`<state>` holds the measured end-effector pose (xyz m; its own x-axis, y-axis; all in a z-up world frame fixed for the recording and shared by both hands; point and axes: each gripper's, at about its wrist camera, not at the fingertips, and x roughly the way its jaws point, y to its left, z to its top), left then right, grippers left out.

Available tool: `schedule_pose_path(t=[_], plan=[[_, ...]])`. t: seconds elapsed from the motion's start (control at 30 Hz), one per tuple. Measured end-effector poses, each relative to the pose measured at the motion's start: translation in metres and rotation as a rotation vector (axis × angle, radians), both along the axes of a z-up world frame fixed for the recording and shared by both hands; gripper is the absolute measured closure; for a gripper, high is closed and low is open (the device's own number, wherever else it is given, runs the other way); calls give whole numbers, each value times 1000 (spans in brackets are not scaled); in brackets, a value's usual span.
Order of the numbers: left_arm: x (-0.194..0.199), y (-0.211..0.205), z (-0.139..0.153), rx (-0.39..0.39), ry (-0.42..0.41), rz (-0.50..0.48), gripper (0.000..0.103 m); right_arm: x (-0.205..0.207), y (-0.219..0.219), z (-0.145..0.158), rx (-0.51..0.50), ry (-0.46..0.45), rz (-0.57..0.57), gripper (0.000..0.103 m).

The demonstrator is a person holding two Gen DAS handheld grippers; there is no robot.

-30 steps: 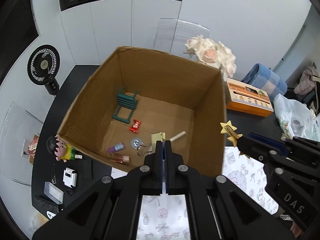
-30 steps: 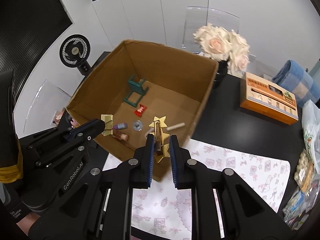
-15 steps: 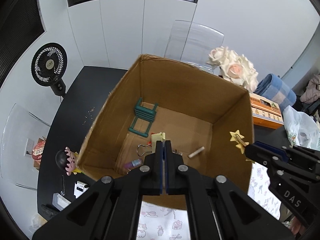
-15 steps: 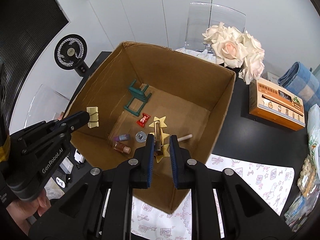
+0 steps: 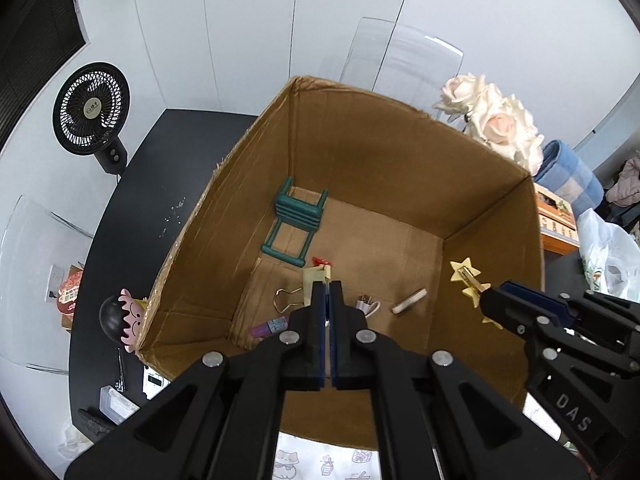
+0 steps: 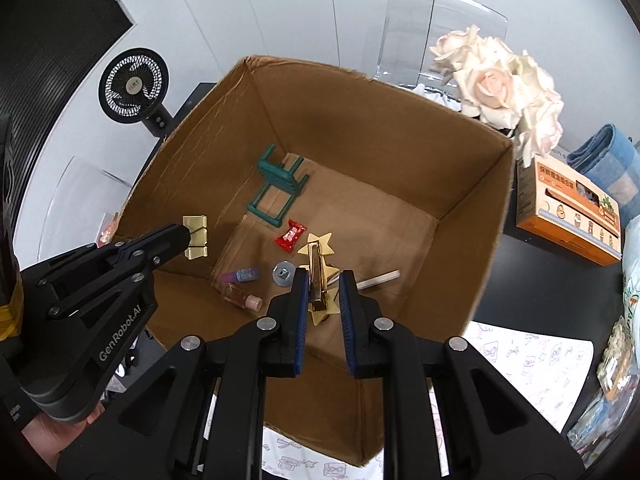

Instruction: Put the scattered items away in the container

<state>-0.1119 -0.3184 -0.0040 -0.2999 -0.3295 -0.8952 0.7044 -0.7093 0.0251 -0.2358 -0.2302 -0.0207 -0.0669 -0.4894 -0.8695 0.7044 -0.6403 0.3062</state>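
Note:
An open cardboard box [image 5: 380,168] [image 6: 380,128] stands on the black table. Both grippers hang over it. My left gripper [image 5: 327,285] [image 6: 185,237] is shut on a small folded gold piece [image 5: 314,276] [image 6: 195,237], near the box's left wall. Over the front right of the box, my right gripper [image 6: 323,277] [image 5: 486,300] is shut on a gold star hair clip [image 6: 318,248] [image 5: 465,272]. On the box floor lie a green toy chair [image 5: 298,216], a red candy [image 6: 290,234], a purple tube [image 6: 242,275], a pink bottle [image 6: 240,298], a silver disc [image 6: 283,274] and a white stick [image 5: 408,301].
A black fan [image 5: 91,108] stands at the table's far left. White roses [image 6: 500,80], an orange carton [image 6: 568,204] and a blue towel [image 5: 568,176] sit right of the box. A cartoon figurine [image 5: 120,320] is at its left corner, and a patterned cloth [image 6: 528,360] lies in front.
Both grippers have moved forward over the box with their items still held. The box now fills more of each view, and the left gripper has gone deeper inside.

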Motion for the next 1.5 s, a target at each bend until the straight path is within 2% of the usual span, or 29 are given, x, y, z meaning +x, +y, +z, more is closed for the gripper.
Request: schedule_pose_path(t=[0.6, 0.87, 0.9, 0.93, 0.97, 1.03, 1.07, 1.1, 1.13, 1.2, 1.27, 1.33, 1.5], plan=[[1, -12, -42, 53, -44, 6, 102, 8, -16, -30, 57, -15, 22, 87], [4, -11, -37, 28, -27, -4, 100, 14, -17, -36, 78, -9, 27, 84], [5, -11, -35, 14, -32, -5, 93, 14, -17, -36, 84, -4, 25, 69], [5, -11, -33, -4, -41, 1, 71, 14, -15, -36, 93, 4, 13, 38], [6, -11, -32, -24, -52, 9, 63, 14, -13, -36, 102, 14, -1, 32], [11, -16, -28, -53, -59, 39, 32, 11, -8, -37, 112, 20, -29, 5], [13, -19, -27, -52, -52, 50, 26, 8, -5, -38, 109, 11, -43, 0], [16, -21, -26, -50, -47, 53, 16, 6, -2, -39, 106, 2, -57, 0], [18, -22, -25, -46, -42, 53, 12, 5, 1, -39, 100, -6, -57, 0], [22, -23, -23, -48, -38, 50, 12, 5, 5, -39, 88, -22, -51, 0], [24, -21, -20, -63, -41, 45, 10, 9, 7, -35, 93, 6, -40, 0], [25, -19, -17, -68, -33, 37, 1, 11, 8, -31, 88, 15, -31, 0], [27, -15, -8, -70, -2, 40, 1, 13, 13, -19, 68, 34, -37, 0]])
